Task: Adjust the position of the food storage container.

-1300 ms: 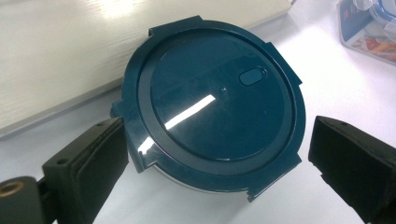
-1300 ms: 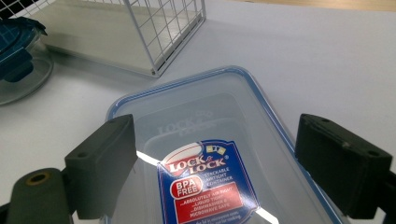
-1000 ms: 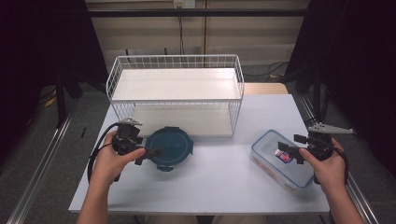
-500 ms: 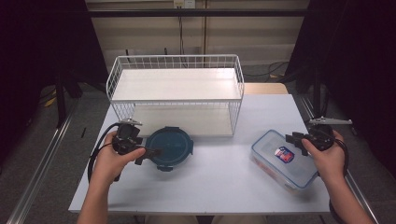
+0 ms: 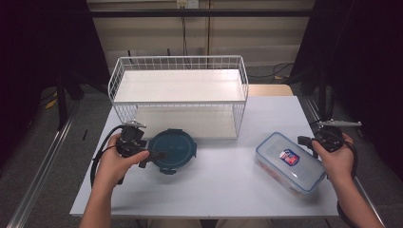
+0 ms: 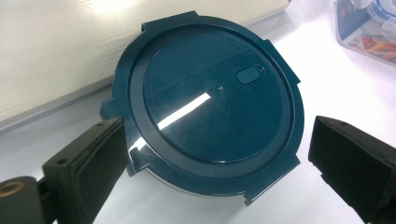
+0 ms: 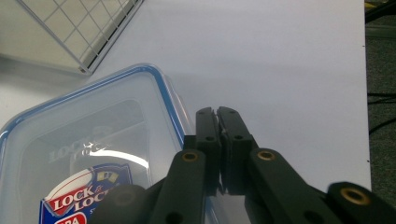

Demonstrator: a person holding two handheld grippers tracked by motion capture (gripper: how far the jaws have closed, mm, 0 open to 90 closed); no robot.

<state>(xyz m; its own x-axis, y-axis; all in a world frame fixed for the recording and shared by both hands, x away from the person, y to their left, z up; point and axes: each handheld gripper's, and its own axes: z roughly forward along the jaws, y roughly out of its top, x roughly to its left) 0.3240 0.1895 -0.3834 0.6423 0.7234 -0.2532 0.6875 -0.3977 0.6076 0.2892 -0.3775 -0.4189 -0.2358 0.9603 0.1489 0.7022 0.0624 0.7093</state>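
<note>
"LOCK & LOCK" labels the clear box (image 7: 88, 163); right gripper (image 7: 218, 122) fingers closed empty; left gripper (image 6: 215, 154) fingers spread around the teal lid (image 6: 205, 102).

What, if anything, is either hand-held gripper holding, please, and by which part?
Nothing. The left hand-held gripper is open around the round container; the right is shut, empty.

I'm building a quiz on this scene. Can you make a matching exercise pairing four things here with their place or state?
Things:
1. round lid
2. clear box
3. wire rack
4. right gripper

Places or states:
A. at the back of the table
B. fingers shut together
C. between the open left gripper's fingers
D. at the table's right, with a red and blue label

Pairs: 1-C, 2-D, 3-A, 4-B
</note>
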